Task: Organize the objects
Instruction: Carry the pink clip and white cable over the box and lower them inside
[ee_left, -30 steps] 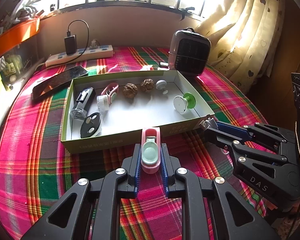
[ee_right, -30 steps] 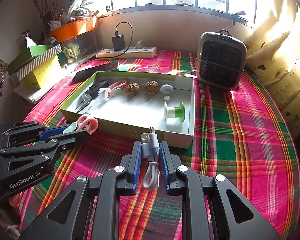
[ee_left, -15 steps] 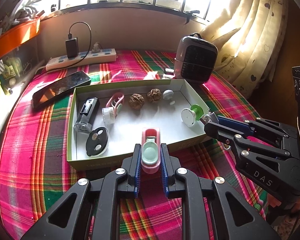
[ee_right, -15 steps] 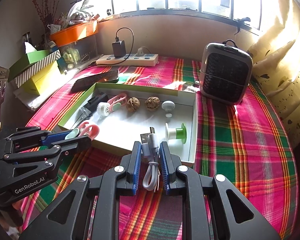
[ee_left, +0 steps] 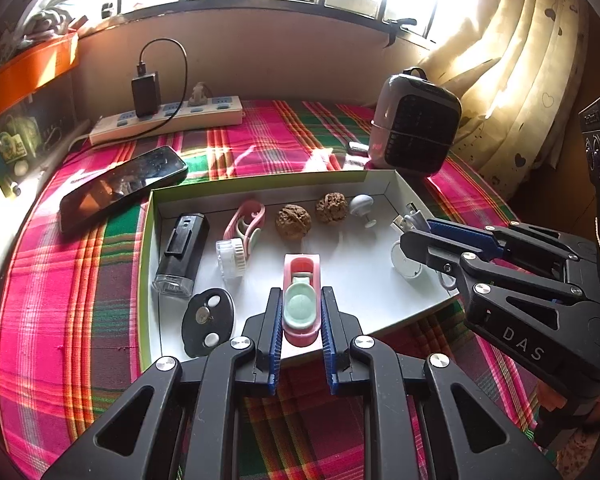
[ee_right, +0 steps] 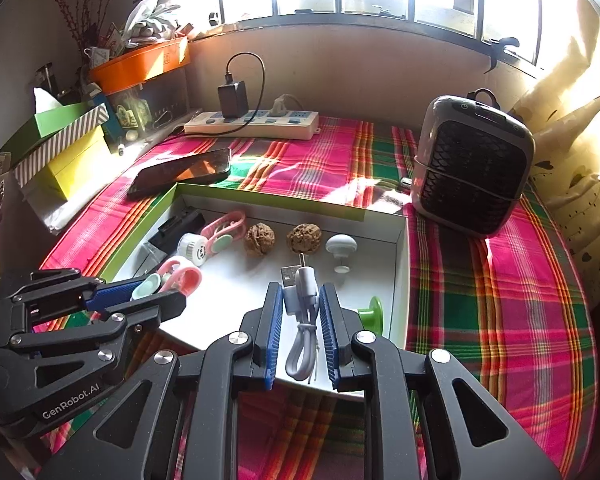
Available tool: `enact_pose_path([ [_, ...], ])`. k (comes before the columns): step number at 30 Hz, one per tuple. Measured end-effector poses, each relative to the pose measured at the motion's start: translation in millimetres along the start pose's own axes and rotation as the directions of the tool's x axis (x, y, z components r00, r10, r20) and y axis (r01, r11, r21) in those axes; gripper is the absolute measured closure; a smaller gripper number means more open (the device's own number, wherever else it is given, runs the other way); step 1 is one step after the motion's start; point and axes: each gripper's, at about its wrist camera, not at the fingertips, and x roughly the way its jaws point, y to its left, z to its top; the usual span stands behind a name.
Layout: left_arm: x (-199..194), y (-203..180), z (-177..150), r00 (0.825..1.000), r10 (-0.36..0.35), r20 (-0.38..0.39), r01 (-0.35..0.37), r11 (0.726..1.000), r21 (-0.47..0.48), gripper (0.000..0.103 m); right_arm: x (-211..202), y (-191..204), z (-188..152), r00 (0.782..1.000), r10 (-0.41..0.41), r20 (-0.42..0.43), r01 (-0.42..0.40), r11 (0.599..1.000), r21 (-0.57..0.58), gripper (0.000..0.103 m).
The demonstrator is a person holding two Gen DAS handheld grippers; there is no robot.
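A shallow white box with a green rim (ee_left: 147, 240) lies on the plaid cloth. Over its near part my left gripper (ee_left: 300, 298) is shut on a pink and mint clip (ee_left: 300, 304). To the right, my right gripper (ee_right: 300, 296) is shut on a coiled white USB cable (ee_right: 302, 320), held above the box's right side. In the box lie a black torch (ee_left: 182, 252), a black key fob (ee_left: 208, 322), a pink clip with a round white brush (ee_left: 244, 232), two walnuts (ee_left: 293, 222), a white knob (ee_left: 362, 205) and a white and green spool (ee_right: 374, 314), half hidden by the right fingers.
A dark phone (ee_left: 120, 184) leans on the box's far left corner. Behind stand a power strip (ee_left: 168, 122) with a black charger and a grey heater (ee_right: 472, 168) at the back right. Yellow and green boxes (ee_right: 60, 148) crowd the left; a curtain hangs right.
Both grippers have moved forward, from in front of the box's near wall to above its floor. Each still holds its object, jaws unchanged.
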Motion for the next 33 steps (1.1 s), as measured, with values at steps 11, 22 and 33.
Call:
enact_pose_path([
  [11,19,7,8,1.0,0.004,-0.024,-0.004,1.0,0.003,0.087,28,-3,4,0.999,-0.002,-0.045,0.002,1.0,0.01,0.083],
  [22,33,11,8,0.999,0.003,-0.051,-0.003,1.0,0.0,0.087,46,-3,2,0.996,-0.006,-0.087,0.007,1.0,0.014,0.083],
  [33,43,10,4,0.997,0.004,-0.077,-0.004,1.0,0.008,0.087,50,-3,3,0.996,-0.015,-0.088,0.015,1.0,0.005,0.083],
])
